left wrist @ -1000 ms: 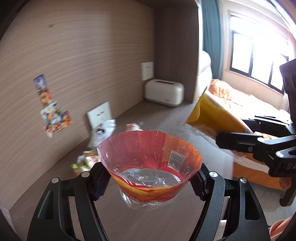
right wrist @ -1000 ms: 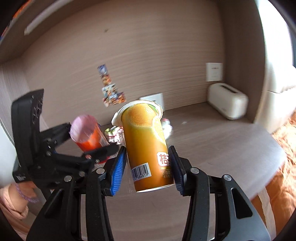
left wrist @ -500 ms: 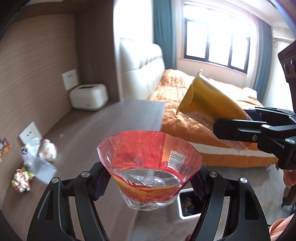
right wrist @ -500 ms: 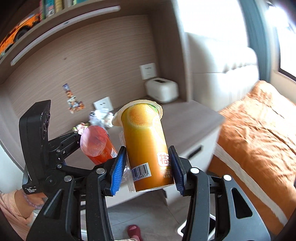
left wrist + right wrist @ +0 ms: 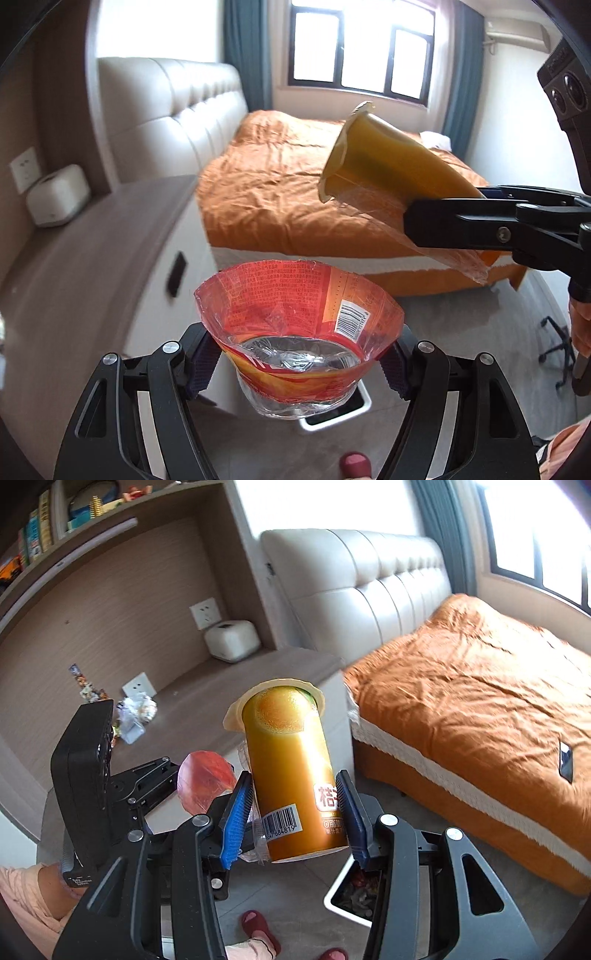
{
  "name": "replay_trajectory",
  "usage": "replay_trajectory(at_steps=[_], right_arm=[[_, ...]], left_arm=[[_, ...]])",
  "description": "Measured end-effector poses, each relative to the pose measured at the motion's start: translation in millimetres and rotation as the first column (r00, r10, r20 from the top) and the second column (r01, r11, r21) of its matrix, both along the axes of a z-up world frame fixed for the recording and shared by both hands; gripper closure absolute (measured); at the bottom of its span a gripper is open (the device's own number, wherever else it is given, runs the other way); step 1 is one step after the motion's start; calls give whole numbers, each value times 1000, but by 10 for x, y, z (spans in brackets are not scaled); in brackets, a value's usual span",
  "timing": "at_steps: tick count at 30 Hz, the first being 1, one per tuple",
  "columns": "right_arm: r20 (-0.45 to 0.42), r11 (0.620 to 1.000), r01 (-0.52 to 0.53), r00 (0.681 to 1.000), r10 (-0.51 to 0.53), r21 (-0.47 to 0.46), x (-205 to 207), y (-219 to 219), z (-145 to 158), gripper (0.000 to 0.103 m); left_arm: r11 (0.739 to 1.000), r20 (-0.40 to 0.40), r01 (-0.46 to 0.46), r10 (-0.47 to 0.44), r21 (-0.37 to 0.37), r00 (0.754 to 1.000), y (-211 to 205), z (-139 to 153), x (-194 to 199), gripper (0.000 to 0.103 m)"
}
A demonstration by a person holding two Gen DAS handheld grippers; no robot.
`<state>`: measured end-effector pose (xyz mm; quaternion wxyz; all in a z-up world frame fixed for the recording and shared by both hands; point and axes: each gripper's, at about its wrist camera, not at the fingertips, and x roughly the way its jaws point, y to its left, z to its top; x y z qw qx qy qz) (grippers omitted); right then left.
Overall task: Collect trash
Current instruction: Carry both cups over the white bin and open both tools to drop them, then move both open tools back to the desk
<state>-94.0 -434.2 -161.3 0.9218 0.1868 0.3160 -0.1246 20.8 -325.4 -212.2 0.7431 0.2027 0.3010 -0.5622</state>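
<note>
My left gripper point(image 5: 299, 363) is shut on a red plastic cup point(image 5: 295, 325) with a clear bottom and a barcode label; the cup also shows in the right wrist view point(image 5: 205, 781). My right gripper point(image 5: 293, 812) is shut on an orange juice cup point(image 5: 291, 764) with a peeled lid; this cup shows in the left wrist view point(image 5: 384, 162) at the upper right. Both are held in the air over the floor. A white trash bin point(image 5: 349, 895) with trash in it stands on the floor below, partly hidden by the grippers; its rim shows in the left wrist view point(image 5: 332, 415).
More wrappers point(image 5: 135, 712) lie on the wooden desk point(image 5: 221, 690) at the left, near a white box point(image 5: 231, 640). A bed with an orange cover point(image 5: 480, 701) fills the right. A chair base point(image 5: 557, 343) stands at the far right. My slippered feet point(image 5: 258, 923) are below.
Both grippers have swung right, away from the desk and wall, with their cups still held. The bed, the floor and the trash bin have come into view.
</note>
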Motion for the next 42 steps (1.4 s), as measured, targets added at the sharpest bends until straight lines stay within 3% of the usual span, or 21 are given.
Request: replay_trajectory(at_steps=[5, 15, 18, 19, 20, 23, 27, 32, 42], right_arm=[[-62, 997, 51, 997, -48, 51, -95, -277, -490, 55], [-166, 982, 88, 984, -59, 170, 0, -725, -1881, 55], [-189, 981, 88, 981, -55, 171, 40, -776, -2252, 52], [-198, 981, 85, 979, -49, 174, 44, -795, -2370, 28], [-210, 980, 83, 977, -43, 182, 47, -811, -2471, 3], [-217, 975, 108, 974, -65, 196, -15, -874, -2711, 4], [-253, 970, 138, 964, -85, 200, -59, -906, -2827, 4], [-232, 976, 132, 968, -90, 174, -29, -882, -2634, 4], [-132, 991, 82, 989, -68, 103, 158, -649, -1672, 4]], left_arm=[[996, -31, 82, -81, 33, 996, -291, -509, -80, 31], [978, -142, 180, -164, 106, 976, -824, -2108, -123, 31], [976, -192, 187, -163, 115, 968, -925, -2514, -111, 22], [976, -186, 183, -159, 122, 970, -944, -2637, -122, 4], [978, -171, 174, -152, 119, 973, -950, -2736, -133, 4], [976, -179, 175, -151, 130, 972, -962, -2889, -115, 4], [974, -163, 181, -158, 136, 974, -903, -2842, -148, 4], [978, -153, 174, -156, 114, 976, -816, -2479, -86, 4], [994, -110, 111, -108, 18, 988, -538, -1478, 127, 4]])
